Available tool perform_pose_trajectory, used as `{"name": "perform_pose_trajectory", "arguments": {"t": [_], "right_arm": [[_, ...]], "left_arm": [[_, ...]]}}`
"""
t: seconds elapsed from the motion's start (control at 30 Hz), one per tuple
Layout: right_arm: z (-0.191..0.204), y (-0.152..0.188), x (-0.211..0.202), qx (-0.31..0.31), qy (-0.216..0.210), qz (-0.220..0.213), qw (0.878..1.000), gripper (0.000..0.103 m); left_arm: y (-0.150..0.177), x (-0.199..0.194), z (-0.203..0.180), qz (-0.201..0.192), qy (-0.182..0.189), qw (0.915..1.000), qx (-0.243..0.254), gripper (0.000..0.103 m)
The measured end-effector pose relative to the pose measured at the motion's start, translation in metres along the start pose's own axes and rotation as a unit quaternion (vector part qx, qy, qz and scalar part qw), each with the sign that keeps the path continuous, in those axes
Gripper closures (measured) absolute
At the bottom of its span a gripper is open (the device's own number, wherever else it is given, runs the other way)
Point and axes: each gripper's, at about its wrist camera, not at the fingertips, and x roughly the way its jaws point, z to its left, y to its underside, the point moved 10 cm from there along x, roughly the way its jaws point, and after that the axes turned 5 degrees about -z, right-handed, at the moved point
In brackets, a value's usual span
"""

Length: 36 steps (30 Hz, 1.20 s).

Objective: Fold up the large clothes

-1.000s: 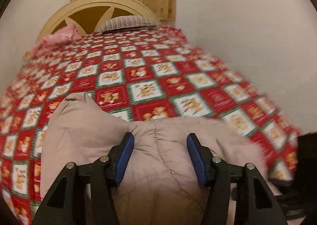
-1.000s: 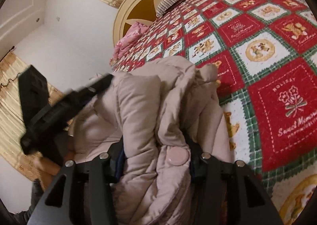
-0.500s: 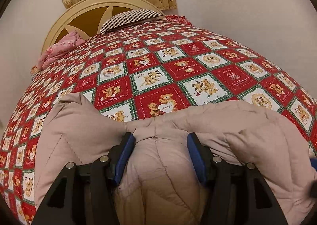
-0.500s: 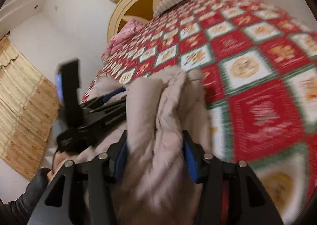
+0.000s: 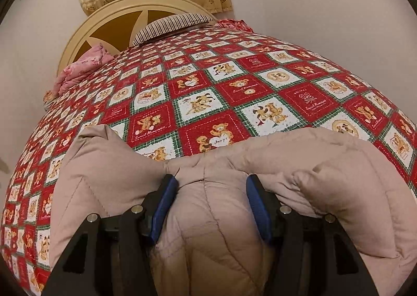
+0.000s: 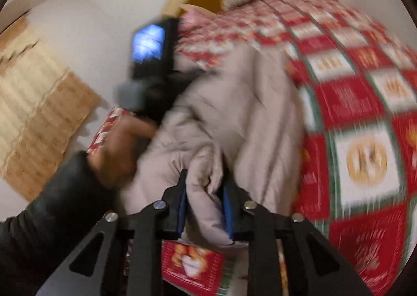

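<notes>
Right wrist view — right tool [image 6: 204, 199] closing on quilted coat [image 6: 234, 113].

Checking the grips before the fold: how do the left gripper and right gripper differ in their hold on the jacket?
The left gripper spans a broad bulge of the jacket with wide-set jaws; the right gripper is closing narrowly on a thin bunched fold. The left view is sharp, the right blurred. Both have beige quilted fabric between blue pads.
</notes>
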Motion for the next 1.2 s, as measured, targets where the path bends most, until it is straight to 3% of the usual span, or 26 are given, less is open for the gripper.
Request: {"name": "perform_pose_trajectory", "arguments": {"t": [0.1, 0.3, 0.4, 0.47, 0.57, 0.7, 0.8, 0.87, 0.93, 1.07, 1.2], "right_arm": [[-0.021, 0.009, 0.006, 0.052, -0.023, -0.006, 0.998, 0.083], [-0.024, 0.018, 0.000, 0.055, -0.022, -0.028, 0.998, 0.084], [-0.008, 0.012, -0.014, 0.016, -0.007, -0.023, 1.000, 0.072], [0.007, 0.001, -0.029, -0.013, -0.016, -0.025, 0.999, 0.068], [0.024, -0.036, -0.053, -0.055, -0.015, -0.066, 0.996, 0.068], [0.031, -0.089, -0.038, -0.105, 0.051, -0.085, 0.990, 0.054], [0.024, -0.107, 0.000, -0.117, 0.099, -0.074, 0.985, 0.057], [-0.004, -0.106, 0.028, -0.085, 0.133, -0.049, 0.986, 0.066], [-0.026, -0.095, 0.045, -0.044, 0.115, -0.028, 0.992, 0.069], [-0.052, -0.080, 0.055, 0.008, 0.082, -0.032, 0.996, 0.072], [-0.057, -0.072, 0.063, -0.018, 0.094, -0.051, 0.994, 0.073]], "left_arm": [[0.000, -0.001, -0.002, -0.001, -0.002, 1.0000, 0.005, 0.046], [-0.002, -0.002, -0.005, -0.004, -0.016, 0.9997, 0.018, 0.046], [-0.002, -0.003, -0.003, -0.008, -0.017, 0.9997, 0.014, 0.046], [-0.003, -0.002, -0.003, -0.008, -0.016, 0.9998, 0.012, 0.046], [-0.003, -0.002, -0.002, -0.008, -0.016, 0.9998, 0.012, 0.046], [-0.004, -0.002, -0.001, -0.010, -0.019, 0.9997, 0.013, 0.046], [-0.005, -0.002, -0.001, -0.012, -0.021, 0.9996, 0.012, 0.046], [-0.004, -0.002, -0.001, -0.013, -0.020, 0.9997, 0.010, 0.045], [-0.004, -0.002, -0.002, -0.013, -0.021, 0.9996, 0.011, 0.045], [-0.006, -0.002, -0.002, -0.014, -0.027, 0.9994, 0.016, 0.045], [-0.008, -0.010, -0.001, -0.021, -0.021, 0.9995, 0.009, 0.045]]}}
